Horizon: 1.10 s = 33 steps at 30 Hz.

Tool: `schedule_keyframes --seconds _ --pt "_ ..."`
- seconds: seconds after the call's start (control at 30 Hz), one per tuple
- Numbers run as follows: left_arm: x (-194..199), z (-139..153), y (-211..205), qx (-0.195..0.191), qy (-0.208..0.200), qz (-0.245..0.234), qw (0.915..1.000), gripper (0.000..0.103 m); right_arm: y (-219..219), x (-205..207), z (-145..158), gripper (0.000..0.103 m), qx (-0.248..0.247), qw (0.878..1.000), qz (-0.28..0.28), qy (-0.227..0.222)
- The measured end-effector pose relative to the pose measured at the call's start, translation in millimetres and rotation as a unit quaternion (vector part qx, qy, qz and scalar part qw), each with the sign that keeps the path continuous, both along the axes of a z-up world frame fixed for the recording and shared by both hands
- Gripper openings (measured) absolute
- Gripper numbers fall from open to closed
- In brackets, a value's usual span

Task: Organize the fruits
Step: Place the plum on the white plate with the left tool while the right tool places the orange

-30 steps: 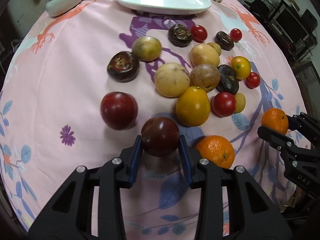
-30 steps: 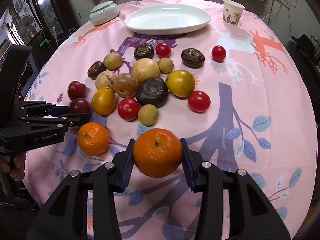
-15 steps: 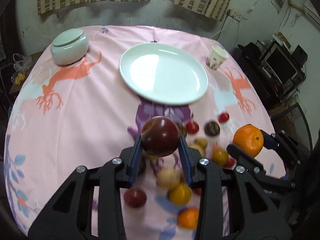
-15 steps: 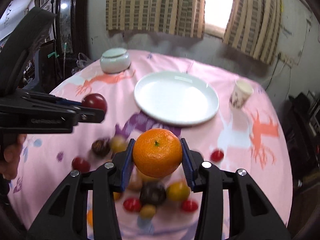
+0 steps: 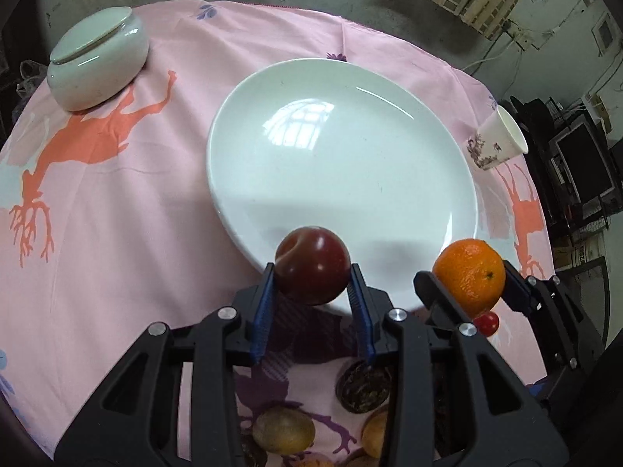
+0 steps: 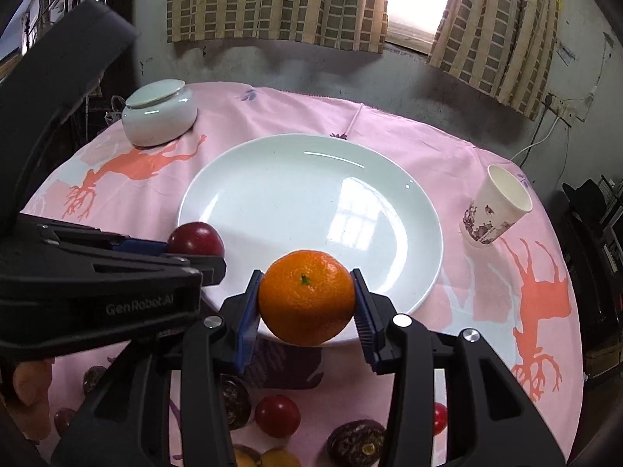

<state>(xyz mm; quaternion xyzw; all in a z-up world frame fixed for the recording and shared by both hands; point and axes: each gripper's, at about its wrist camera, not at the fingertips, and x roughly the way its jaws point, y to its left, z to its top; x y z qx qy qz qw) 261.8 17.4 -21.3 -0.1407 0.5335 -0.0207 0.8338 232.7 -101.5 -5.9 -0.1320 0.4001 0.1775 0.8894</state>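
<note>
Off at the far left of the surface (image 5: 117, 233), which is draped in a pink cloth, sits a pale lidded bowl (image 5: 97, 64), well clear of what matters. Next comes the left gripper (image 5: 311, 292), its jaws pinching a dark red plum (image 5: 312, 264) and holding it in the air right over the near rim of the empty white plate (image 5: 342, 148). Beside it to the right, the right gripper (image 6: 307, 303) has its jaws pressed onto a mandarin orange (image 6: 307, 297), also lifted, hanging over the plate's near edge. To do this step well, I would carry each fruit further in over the dish, lower it until it almost rests on the porcelain, and only then spread the jaws, since both fruits are round and would likely roll off a shallow plate if dropped near the rim; setting them apart from each other also keeps the two tools from knocking together. Further right a paper cup (image 6: 494, 206) stands near the plate, and the remaining fruit, cherry tomatoes (image 6: 277, 416) and passion fruits (image 6: 356, 441) among them, lies on the cloth below the grippers.
</note>
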Motion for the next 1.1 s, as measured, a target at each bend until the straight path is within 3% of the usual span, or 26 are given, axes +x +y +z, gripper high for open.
schedule_keyframes --seconds 0.17,0.23,0.27,0.33,0.4,0.47,0.5,0.67,0.8,0.97,1.0,1.1 --pt "21 -16 1 -0.017 0.021 0.005 0.9996 0.037 6 14 -20 0.045 -0.027 0.999 0.020 0.008" --pt "22 -17 0 -0.013 0.014 0.007 0.9998 0.039 7 15 -24 0.056 -0.049 0.999 0.016 -0.001" --pt "21 -16 1 -0.015 0.010 0.009 0.9998 0.045 4 12 -22 0.065 -0.056 0.998 0.009 -0.017" --pt "19 -13 4 -0.042 0.000 0.011 0.9991 0.060 -2 8 -15 0.066 -0.049 0.998 0.006 -0.034" --pt "14 -5 9 -0.055 -0.004 0.020 0.9983 0.065 -9 5 -9 0.066 -0.042 0.999 0.003 -0.034" --pt "5 6 9 -0.036 -0.006 0.022 0.9991 0.084 -21 -3 -1 0.066 -0.028 0.999 -0.006 -0.036" --pt "-3 13 10 -0.022 -0.016 0.022 0.9994 0.089 -29 -7 3 0.066 -0.015 0.999 -0.014 -0.030" --pt "-57 37 9 0.043 -0.047 -0.023 0.9977 0.089 -74 -37 15 0.066 0.039 0.997 -0.062 0.001" --pt "-107 40 12 0.083 -0.037 -0.040 0.9950 0.089 -107 -59 21 0.071 0.056 0.993 -0.099 0.027" --pt "-168 29 23 0.063 0.004 -0.020 0.9978 0.089 -128 -82 32 0.073 0.088 0.986 -0.131 0.056" --pt "-181 26 24 0.053 0.013 -0.015 0.9984 0.089 -132 -87 32 0.078 0.100 0.983 -0.137 0.069" --pt "-221 11 21 -0.010 0.046 -0.003 0.9989 0.089 -143 -103 27 0.082 0.134 0.972 -0.165 0.103"
